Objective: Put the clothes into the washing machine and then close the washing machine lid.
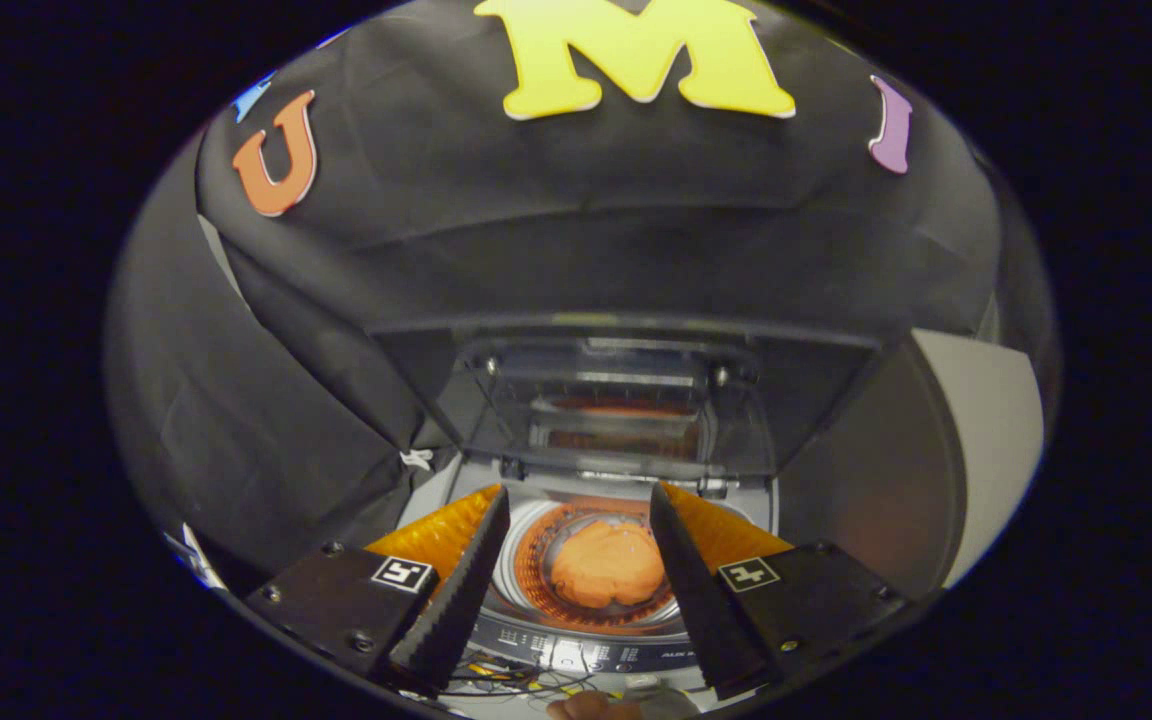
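Your gripper (pixel 576 530) hangs above the washer (pixel 586 650) with its fingers spread wide and nothing between them — empty, so it looks as if the load has been let go; just below the fingers runs the control panel (pixel 576 655), its small print too blurred to read, with some loose wires (pixel 506 680) in front of it; each finger block carries a square coded marker, not readable as words; framed between the fingertips and below them, the clothes (pixel 608 565) lie as an orange heap inside the drum (pixel 536 560), so the first half of the task seems done; beyond, the lid (pixel 616 410) stands raised and tilted back toward the booth wall — its clear pane mirrors the orange; you'd likely reach over for its top edge next.
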Demonstrator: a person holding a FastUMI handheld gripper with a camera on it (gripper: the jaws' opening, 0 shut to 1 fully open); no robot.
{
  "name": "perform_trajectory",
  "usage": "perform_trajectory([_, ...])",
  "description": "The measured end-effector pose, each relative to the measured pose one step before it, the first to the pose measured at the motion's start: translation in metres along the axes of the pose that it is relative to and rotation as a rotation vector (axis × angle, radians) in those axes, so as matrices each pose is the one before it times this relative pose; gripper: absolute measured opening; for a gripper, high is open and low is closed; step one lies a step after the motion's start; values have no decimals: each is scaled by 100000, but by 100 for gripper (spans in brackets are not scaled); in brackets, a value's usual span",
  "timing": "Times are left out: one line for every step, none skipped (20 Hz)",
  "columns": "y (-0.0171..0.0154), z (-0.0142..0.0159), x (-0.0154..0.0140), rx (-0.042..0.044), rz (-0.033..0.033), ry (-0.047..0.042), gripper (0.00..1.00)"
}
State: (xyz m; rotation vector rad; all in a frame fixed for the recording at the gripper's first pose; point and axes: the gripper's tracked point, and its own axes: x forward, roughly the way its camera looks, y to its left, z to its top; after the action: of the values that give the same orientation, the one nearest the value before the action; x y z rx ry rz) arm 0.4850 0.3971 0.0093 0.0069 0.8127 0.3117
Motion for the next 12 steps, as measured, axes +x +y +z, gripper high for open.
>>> perform_trajectory([165, 1166, -636, -220, 422, -2412, 89])
perform_trajectory([336, 1083, -908, -507, -15, -2035, 89])
perform_trajectory([328, 1324, -753, -474, 59, -2078, 89])
perform_trajectory([239, 982, -472, -104, 37, -1784, 89])
perform_trajectory([191, 907, -395, 41, 96, -1435, 89])
perform_trajectory([40, 529, -146, 0, -274, -853, 89])
perform_trajectory([2, 414, -56, -217, -187, -392, 89])
perform_trajectory([-174, 438, -331, -568, -482, -1099, 89])
perform_trajectory([-166, 478, 14, -640, -691, -1333, 89])
perform_trajectory([-20, 70, 302, -435, 54, 122, 89])
perform_trajectory([33, -56, 210, 67, 465, 987, 89])
perform_trajectory([-186, -30, 299, 610, -11, 630, 89])
